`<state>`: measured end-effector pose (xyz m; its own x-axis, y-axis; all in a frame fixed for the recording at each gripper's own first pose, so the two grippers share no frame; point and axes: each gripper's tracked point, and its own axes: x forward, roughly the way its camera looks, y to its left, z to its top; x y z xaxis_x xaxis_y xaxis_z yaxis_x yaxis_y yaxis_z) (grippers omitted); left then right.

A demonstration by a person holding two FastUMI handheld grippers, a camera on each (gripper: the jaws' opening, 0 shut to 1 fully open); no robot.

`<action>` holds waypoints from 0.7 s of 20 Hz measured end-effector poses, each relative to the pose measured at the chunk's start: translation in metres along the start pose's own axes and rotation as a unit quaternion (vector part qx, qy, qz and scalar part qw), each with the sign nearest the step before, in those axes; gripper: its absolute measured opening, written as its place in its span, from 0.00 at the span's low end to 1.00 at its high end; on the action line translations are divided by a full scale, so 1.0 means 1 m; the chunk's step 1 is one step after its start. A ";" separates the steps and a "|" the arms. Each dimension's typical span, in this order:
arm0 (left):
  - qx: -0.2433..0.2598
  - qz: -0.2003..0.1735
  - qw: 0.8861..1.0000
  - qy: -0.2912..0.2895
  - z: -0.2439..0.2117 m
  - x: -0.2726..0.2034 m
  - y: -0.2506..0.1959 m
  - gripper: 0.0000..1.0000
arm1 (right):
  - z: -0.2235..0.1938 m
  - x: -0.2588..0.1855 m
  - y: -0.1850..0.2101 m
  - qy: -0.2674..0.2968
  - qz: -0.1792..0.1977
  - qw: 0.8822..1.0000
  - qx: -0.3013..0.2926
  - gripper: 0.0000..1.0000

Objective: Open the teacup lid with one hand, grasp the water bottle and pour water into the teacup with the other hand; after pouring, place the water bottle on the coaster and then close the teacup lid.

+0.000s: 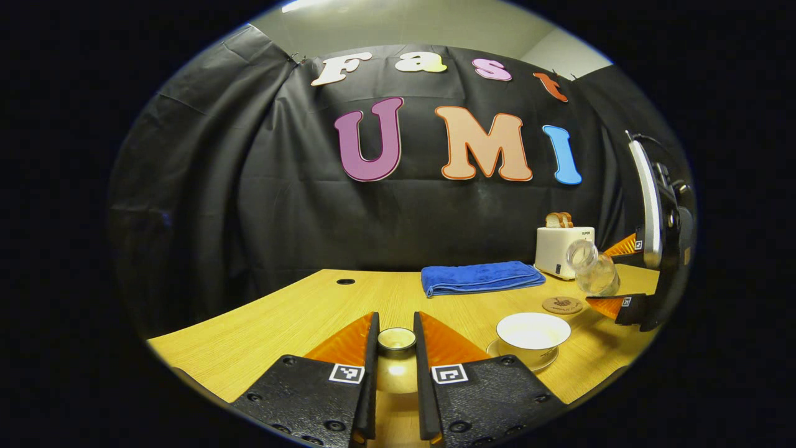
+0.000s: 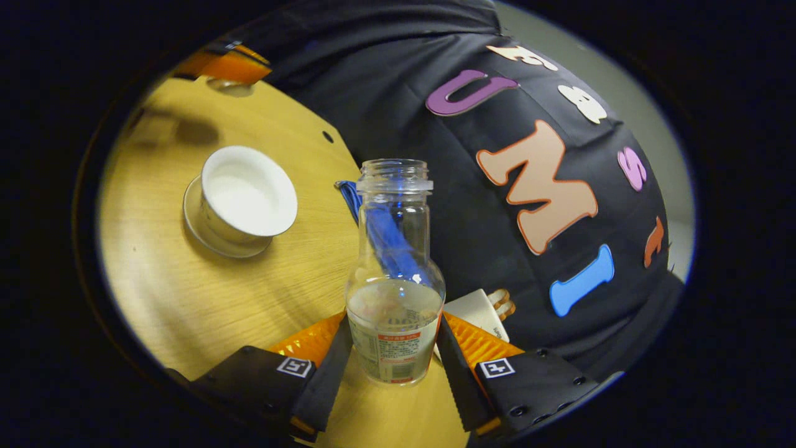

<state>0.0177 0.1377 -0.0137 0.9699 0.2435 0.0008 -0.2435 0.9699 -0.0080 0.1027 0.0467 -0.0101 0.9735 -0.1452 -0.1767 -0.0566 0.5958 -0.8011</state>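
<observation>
1. Left gripper view: my left gripper (image 1: pixel 396 348) is clenched on the one teacup lid (image 1: pixel 397 340), both fingers pressing its knob, held above the table (image 1: pixel 292 317).
2. I count one open teacup (image 1: pixel 533 333) on its one saucer (image 1: pixel 542 363) to the right, one coaster (image 1: pixel 562 305) behind it, one folded blue towel (image 1: pixel 480 277), and one toaster (image 1: pixel 563 249) with toast in it. The toaster front bears a small word I cannot read surely.
3. Farther right, my other gripper holds the one water bottle (image 1: pixel 594 267) tilted, mouth toward the teacup, above the coaster.
4. Right gripper view: my right gripper (image 2: pixel 393 361) is grasping the water bottle's lower body, both fingers on it. Its label is too small to read.
5. The uncapped neck points forward; the teacup stands left of it.
</observation>
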 end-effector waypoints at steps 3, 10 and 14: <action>0.000 0.000 1.000 0.000 0.001 0.000 0.000 0.25 | -0.007 0.018 -0.013 0.005 -0.001 0.995 0.096 0.84; 0.000 0.001 1.000 0.000 0.000 0.000 0.000 0.24 | -0.028 0.051 -0.023 0.012 0.030 0.934 0.357 0.81; 0.000 0.001 1.000 0.000 0.001 0.000 0.000 0.24 | -0.028 0.068 -0.038 0.000 0.033 0.903 0.429 0.82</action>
<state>0.0174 0.1379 -0.0124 0.9693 0.2460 0.0014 -0.2460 0.9692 -0.0079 0.1652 -0.0077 -0.0081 0.9745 -0.0868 -0.2071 0.0780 0.9957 -0.0506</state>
